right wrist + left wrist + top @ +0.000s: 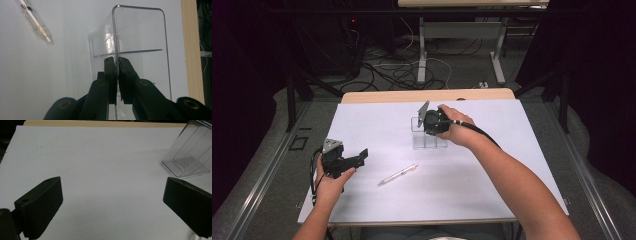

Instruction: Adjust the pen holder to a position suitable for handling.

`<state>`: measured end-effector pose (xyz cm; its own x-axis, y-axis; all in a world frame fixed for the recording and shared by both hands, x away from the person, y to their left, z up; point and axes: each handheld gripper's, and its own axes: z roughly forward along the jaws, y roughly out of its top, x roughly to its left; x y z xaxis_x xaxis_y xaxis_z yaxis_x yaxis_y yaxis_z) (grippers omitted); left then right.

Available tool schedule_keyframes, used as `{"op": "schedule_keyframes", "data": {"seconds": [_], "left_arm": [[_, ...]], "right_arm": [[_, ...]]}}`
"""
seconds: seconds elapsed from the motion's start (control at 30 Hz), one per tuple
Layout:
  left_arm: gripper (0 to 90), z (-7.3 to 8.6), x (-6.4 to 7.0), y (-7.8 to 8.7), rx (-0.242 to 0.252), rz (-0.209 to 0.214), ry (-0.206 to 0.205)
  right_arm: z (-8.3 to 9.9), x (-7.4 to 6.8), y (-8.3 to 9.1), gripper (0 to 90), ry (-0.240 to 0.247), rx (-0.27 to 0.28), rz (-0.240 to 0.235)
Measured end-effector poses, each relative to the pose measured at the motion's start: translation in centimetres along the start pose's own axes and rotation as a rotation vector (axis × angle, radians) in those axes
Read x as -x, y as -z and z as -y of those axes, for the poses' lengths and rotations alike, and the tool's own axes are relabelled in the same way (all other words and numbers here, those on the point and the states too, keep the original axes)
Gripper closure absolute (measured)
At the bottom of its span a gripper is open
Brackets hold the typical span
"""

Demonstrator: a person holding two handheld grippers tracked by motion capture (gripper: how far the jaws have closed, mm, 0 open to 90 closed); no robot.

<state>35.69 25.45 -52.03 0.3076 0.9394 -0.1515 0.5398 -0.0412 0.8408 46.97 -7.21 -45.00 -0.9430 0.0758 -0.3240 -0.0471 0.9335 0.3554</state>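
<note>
One table point(377, 107), wood-edged along the far side, with one white sheet point(377, 200) spread over nearly all of its top. Two grippers, one per hand; one clear holder; one pen.

Clear plastic holder point(428, 137) — see-through, rounded at the corners, split inside by thin dividing walls into upright compartments; exact number hard to tell. Stands upright near the far middle of the sheet, open mouth up. Seen in the right gripper view as a tall transparent box point(140, 50) with a thin wall running edge-on toward the camera.

Right gripper point(428, 126) comes down on the holder from above, jaws pressed narrow on that thin wall point(116, 75), gripping it.

Left gripper point(354, 159) held low at the near left, well apart from the holder, jaws spread wide with nothing between point(112, 197).

Pen point(398, 174) — slim, clear-bodied, lying flat on the sheet between the two grippers, long axis diagonal from near left to far right, touching nothing else. Tip end cannot be told from above.
</note>
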Motion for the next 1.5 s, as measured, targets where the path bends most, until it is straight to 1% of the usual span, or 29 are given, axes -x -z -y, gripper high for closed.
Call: {"op": "schedule_keyframes", "data": {"seconds": [0.13,0.17,0.23,0.4,0.53,0.67,0.77,0.83,0.9,1.03,1.1,1.13,1.23,1.37,1.4,1.5], "left_arm": [[2.8,0.0,0.0,0.0,0.000,0.000,0.003],[2.8,0.0,0.0,0.0,0.000,-0.001,0.003],[2.8,0.0,0.0,0.0,-0.001,0.000,0.003],[2.8,0.0,0.0,0.0,0.000,0.000,0.000],[2.8,0.0,0.0,0.0,-0.001,-0.001,0.001],[2.8,0.0,0.0,0.0,-0.002,-0.001,0.000],[2.9,0.0,0.0,0.1,-0.001,-0.001,0.001],[2.8,0.0,0.0,0.1,0.003,0.000,0.002],[2.8,0.0,0.0,0.1,0.002,0.000,0.001],[2.8,0.0,0.0,0.1,0.003,-0.001,0.001],[2.8,0.0,0.0,0.1,0.004,-0.002,0.002],[2.8,0.0,0.0,0.1,0.004,-0.002,0.002],[2.8,0.0,-0.1,0.1,0.003,0.000,0.003],[2.8,-0.1,-0.1,0.1,0.005,0.003,0.006],[2.8,-0.1,-0.1,0.1,0.007,0.005,0.004],[2.0,-0.1,-0.1,0.1,0.008,0.008,0.005]], "right_arm": [[0.1,0.0,-0.4,85.8,-0.009,0.005,0.003],[0.1,0.0,-0.4,85.8,-0.005,0.006,0.003],[0.1,-0.1,-0.3,85.8,-0.030,0.007,-0.004],[0.1,0.0,-0.4,84.9,-0.007,0.016,0.012],[0.1,-0.2,0.1,81.5,-0.040,0.041,0.029],[0.0,-0.3,0.5,77.6,-0.048,0.056,0.048],[0.0,-0.5,0.8,74.6,-0.038,0.064,0.056],[0.1,-0.7,1.0,72.1,-0.053,0.093,0.068],[0.2,-0.9,1.1,69.9,-0.048,0.104,0.078],[0.6,-1.4,1.4,63.4,-0.059,0.118,0.094],[0.7,-1.5,1.7,60.7,-0.055,0.123,0.099],[0.7,-1.6,1.9,59.1,-0.057,0.126,0.106],[0.7,-1.9,2.5,55.4,-0.064,0.161,0.132],[0.7,-2.2,3.1,49.7,-0.055,0.174,0.159],[0.7,-2.4,3.3,48.9,-0.059,0.178,0.158],[0.8,-2.7,3.6,45.8,-0.051,0.185,0.179]]}}
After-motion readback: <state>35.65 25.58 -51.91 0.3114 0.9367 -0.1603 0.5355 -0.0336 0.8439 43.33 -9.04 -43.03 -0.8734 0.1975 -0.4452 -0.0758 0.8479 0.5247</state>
